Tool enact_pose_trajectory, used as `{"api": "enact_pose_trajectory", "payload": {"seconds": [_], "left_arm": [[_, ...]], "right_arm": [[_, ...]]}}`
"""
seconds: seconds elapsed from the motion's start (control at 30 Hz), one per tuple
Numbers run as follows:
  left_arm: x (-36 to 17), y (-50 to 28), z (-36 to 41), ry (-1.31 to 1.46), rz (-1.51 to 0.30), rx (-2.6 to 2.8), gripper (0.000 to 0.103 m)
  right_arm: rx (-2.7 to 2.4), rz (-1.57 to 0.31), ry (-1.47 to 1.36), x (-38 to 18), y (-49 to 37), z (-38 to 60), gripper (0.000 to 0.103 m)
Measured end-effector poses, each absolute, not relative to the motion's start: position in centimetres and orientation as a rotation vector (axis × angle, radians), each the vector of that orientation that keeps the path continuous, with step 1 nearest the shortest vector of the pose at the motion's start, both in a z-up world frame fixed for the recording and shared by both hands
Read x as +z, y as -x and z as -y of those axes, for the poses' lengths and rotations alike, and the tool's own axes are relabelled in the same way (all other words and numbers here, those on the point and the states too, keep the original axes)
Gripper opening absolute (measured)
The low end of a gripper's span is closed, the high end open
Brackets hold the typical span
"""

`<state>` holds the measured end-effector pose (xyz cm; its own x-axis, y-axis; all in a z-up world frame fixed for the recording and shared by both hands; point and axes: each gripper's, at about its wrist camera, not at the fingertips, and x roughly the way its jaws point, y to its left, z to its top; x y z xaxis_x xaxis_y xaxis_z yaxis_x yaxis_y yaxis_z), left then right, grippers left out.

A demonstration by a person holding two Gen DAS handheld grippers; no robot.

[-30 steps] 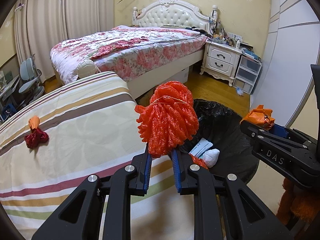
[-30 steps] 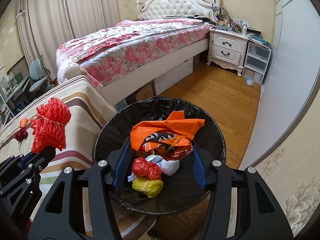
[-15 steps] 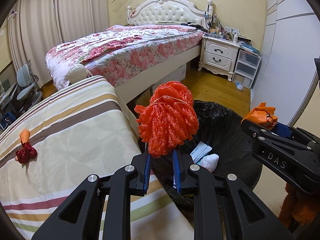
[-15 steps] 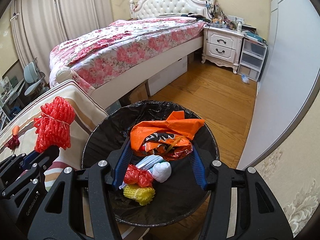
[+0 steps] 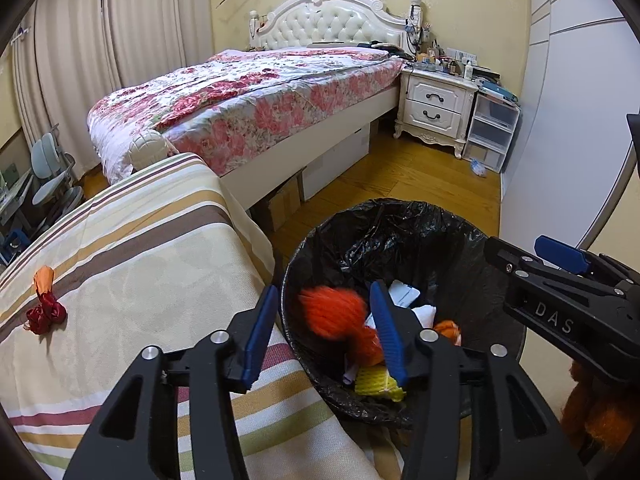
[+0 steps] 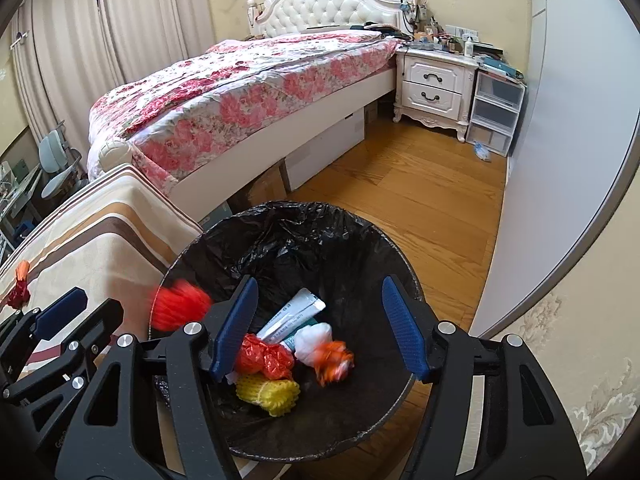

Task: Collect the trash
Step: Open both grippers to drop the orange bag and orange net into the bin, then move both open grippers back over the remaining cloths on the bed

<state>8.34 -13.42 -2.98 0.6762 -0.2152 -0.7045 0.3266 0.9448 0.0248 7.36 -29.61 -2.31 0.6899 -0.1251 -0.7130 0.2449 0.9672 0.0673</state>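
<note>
Left wrist view: left gripper and right gripper, jaws just spread and empty, should hold above the black-lined bin until the blurred red foam net settles.

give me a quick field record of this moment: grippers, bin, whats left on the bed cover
left gripper: open, jaws just opened, nothing gripped
right gripper: open, jaws just widened, nothing gripped
red foam net: blurred, at the bin's near rim
orange bag: blurred, inside the bin
trash bin: black liner, holds several pieces
left on striped cover: red and orange wrapper
</note>
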Motion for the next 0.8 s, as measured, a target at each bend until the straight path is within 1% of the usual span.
{"api": "enact_pose_trajectory", "payload": {"seconds": [0.03,0.17,0.27,0.53,0.67,0.8], "left_arm": [[-3.0,-8.3,13.5,-0.155,-0.769,-0.305,0.054],[-2.8,-8.3,13.5,-0.154,-0.765,-0.303,0.056],[-2.6,-8.2,13.4,-0.154,-0.760,-0.293,0.063],[-2.2,-8.0,12.3,-0.137,-0.758,-0.261,0.066],[-2.1,-7.8,11.5,-0.135,-0.756,-0.235,0.069],[-2.0,-7.6,10.5,-0.131,-0.753,-0.212,0.070]], "right_arm": [[-0.210,-0.783,-0.163,-2.3,-7.4,29.7,0.063],[-0.217,-0.780,-0.163,-2.2,-7.2,30.0,0.063],[-0.223,-0.778,-0.167,-2.2,-7.0,30.1,0.064],[-0.222,-0.778,-0.168,-2.2,-6.7,30.1,0.065],[-0.216,-0.776,-0.166,-2.0,-6.5,29.5,0.070],[-0.202,-0.777,-0.161,-1.8,-6.5,28.6,0.070]]}}
